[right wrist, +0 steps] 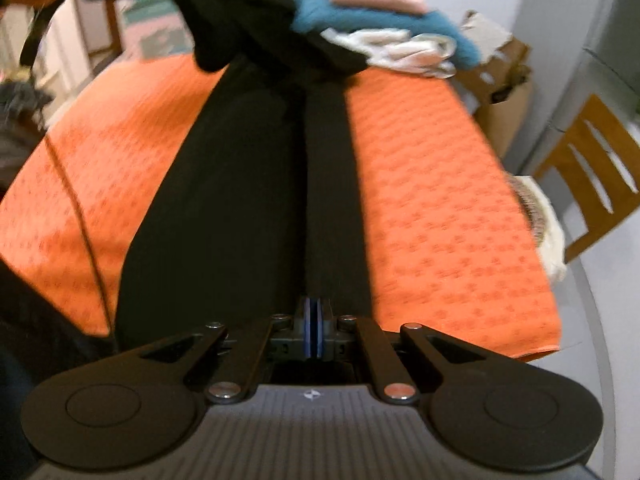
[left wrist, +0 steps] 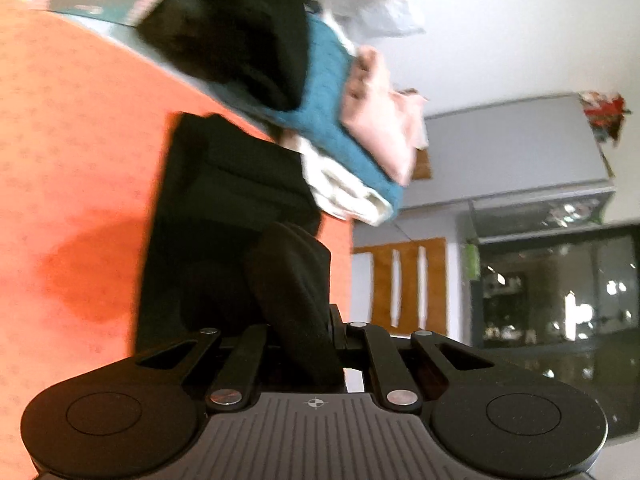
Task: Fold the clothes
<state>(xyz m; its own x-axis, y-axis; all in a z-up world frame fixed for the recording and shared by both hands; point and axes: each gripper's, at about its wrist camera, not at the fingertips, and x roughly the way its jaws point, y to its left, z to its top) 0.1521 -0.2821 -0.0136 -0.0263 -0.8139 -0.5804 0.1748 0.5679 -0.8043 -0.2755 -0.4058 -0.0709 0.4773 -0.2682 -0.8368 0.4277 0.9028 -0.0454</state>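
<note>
Both tongs pinch black garment (right wrist: 224,208): left gripper (left wrist: 304,320) at a fold, right gripper (right wrist: 314,320) pressed together on cloth. Clothes pile (right wrist: 384,36) at 12 o'clock on orange table (right wrist: 440,200).

The black garment (right wrist: 224,200) is matt, smooth cloth that gives back no shine. Under it lies an orange cloth cover (right wrist: 440,200) with a fine woven pattern, dull in finish. In the pile behind, a teal towel (left wrist: 332,92) looks rough and nubbly, a pink cloth (left wrist: 380,136) smooth, a cream cloth (right wrist: 404,52) soft and creased. The right gripper (right wrist: 315,332) is matt black plastic with shiny metal pins. The chair (right wrist: 592,176) is smooth wood; the box (right wrist: 504,92) is plain cardboard.
</note>
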